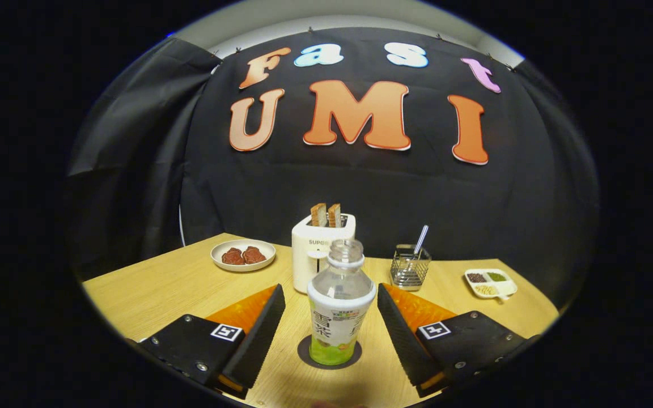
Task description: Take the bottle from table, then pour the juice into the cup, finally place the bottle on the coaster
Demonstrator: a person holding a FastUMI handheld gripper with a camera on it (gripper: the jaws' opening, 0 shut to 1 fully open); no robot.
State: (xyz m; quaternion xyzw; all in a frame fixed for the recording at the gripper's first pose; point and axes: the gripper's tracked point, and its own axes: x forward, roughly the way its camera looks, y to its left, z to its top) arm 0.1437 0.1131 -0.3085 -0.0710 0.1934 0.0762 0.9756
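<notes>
From my gripper's own view, the bottle point(341, 306) stands upright on the dark round coaster point(329, 352), uncapped, with only a little green juice at the bottom, and it sits right between my two fingers. My gripper point(331, 326) is spread wide: there is wooden table point(162, 289) showing on either side of the bottle, so neither finger touches it, and I judge the placing step to be as good as done. What could go wrong from here is mostly my own clumsiness. The bottle is tall, light and nearly empty, so if I draw back crookedly, one finger could clip its side and tip it off the coaster; with no cap on, whatever juice is left would run onto the table. The gaps look about even on both sides, which helps, though the curved lens bends things near the fingers and I would not swear to it. Pulling straight back along the line of the fingers seems the safe way out. I hold the tool low and level, pointing along the table at the bottle's lower half, fingers just above the wood (their tips reach about as far as the bottle's middle). Beyond the bottle stand a white toaster point(318, 249) with two slices of bread, a plate point(243, 255) of something brown, a wire basket point(410, 267) holding a spoon, and a small divided dish point(491, 283).
</notes>
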